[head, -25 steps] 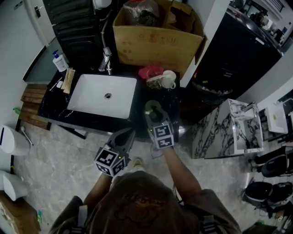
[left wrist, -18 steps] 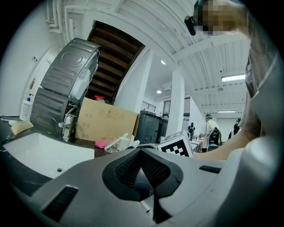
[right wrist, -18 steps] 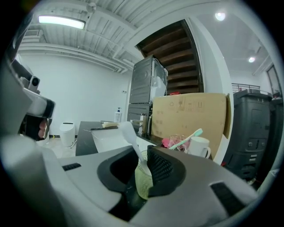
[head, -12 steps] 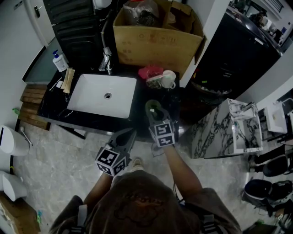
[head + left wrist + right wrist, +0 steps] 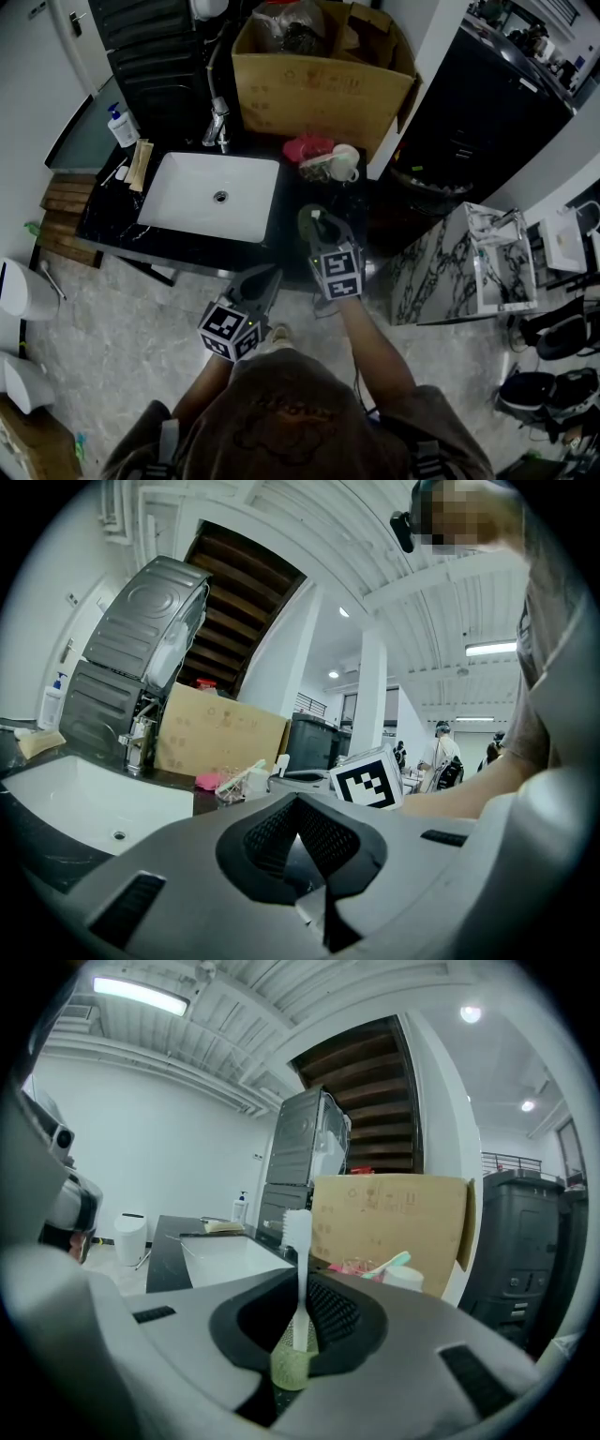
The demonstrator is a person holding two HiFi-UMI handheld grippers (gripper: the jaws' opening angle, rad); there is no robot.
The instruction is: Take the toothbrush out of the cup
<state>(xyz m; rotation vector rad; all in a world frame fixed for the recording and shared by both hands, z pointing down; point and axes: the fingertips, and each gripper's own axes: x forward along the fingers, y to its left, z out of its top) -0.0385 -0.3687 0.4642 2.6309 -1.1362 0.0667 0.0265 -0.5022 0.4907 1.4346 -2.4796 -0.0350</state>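
Right gripper (image 5: 302,1327), clamped on the upright white toothbrush (image 5: 299,1260) mid-frame, should lift straight up so the green cup (image 5: 292,1371) does not tip; left gripper (image 5: 298,834) closed, empty.

The toothbrush (image 5: 300,1269) is white and the cup (image 5: 291,1371) pale green. The right gripper (image 5: 300,1330) and left gripper (image 5: 298,841) are grey with black, mesh-patterned pads (image 5: 333,1312). Each carries a cube (image 5: 337,275) of black-and-white square markers. The sink (image 5: 187,202) is white, set in a black counter (image 5: 105,220). The box (image 5: 323,89) is plain brown, the cloth (image 5: 307,147) pink, the mug (image 5: 348,161) white. The bottle (image 5: 122,128) is white with a blue top. The floor (image 5: 122,347) is mottled grey.
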